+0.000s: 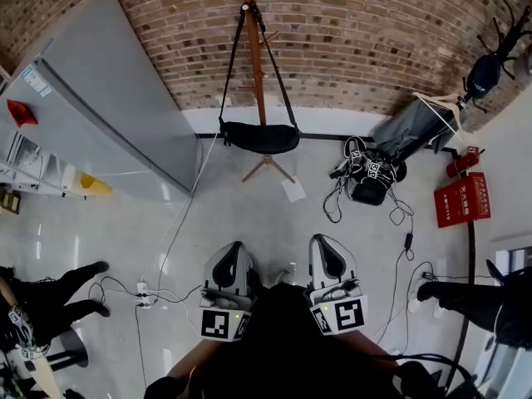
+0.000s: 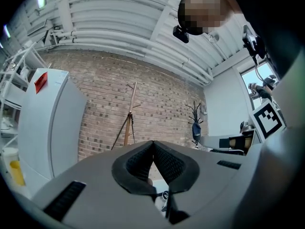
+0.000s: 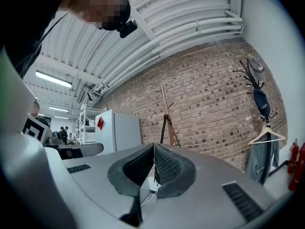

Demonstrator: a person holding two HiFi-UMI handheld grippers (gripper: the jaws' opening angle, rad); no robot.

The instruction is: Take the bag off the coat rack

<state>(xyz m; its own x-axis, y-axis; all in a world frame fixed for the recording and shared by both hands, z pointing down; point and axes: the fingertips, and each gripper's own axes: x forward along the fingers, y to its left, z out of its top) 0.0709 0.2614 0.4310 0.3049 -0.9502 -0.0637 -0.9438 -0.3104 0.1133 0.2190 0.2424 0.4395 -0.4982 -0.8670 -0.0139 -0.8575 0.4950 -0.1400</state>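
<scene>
A slim wooden coat rack [image 1: 254, 56] stands on splayed feet against a red brick wall [image 1: 357, 32]. The black fabric bag [image 1: 259, 137] hangs low on it. Its two long straps run up to a peg near the top, and its body sits in front of the pole, clear of the glossy white floor [image 1: 249, 223]. A white refrigerator [image 1: 108, 115] stands to the rack's left. Well back from the rack, the left hand-held gripper [image 1: 235, 248] and the right hand-held gripper [image 1: 321, 241] sit side by side, pointing level toward the bag. Each has its jaws pressed together with nothing between them.
</scene>
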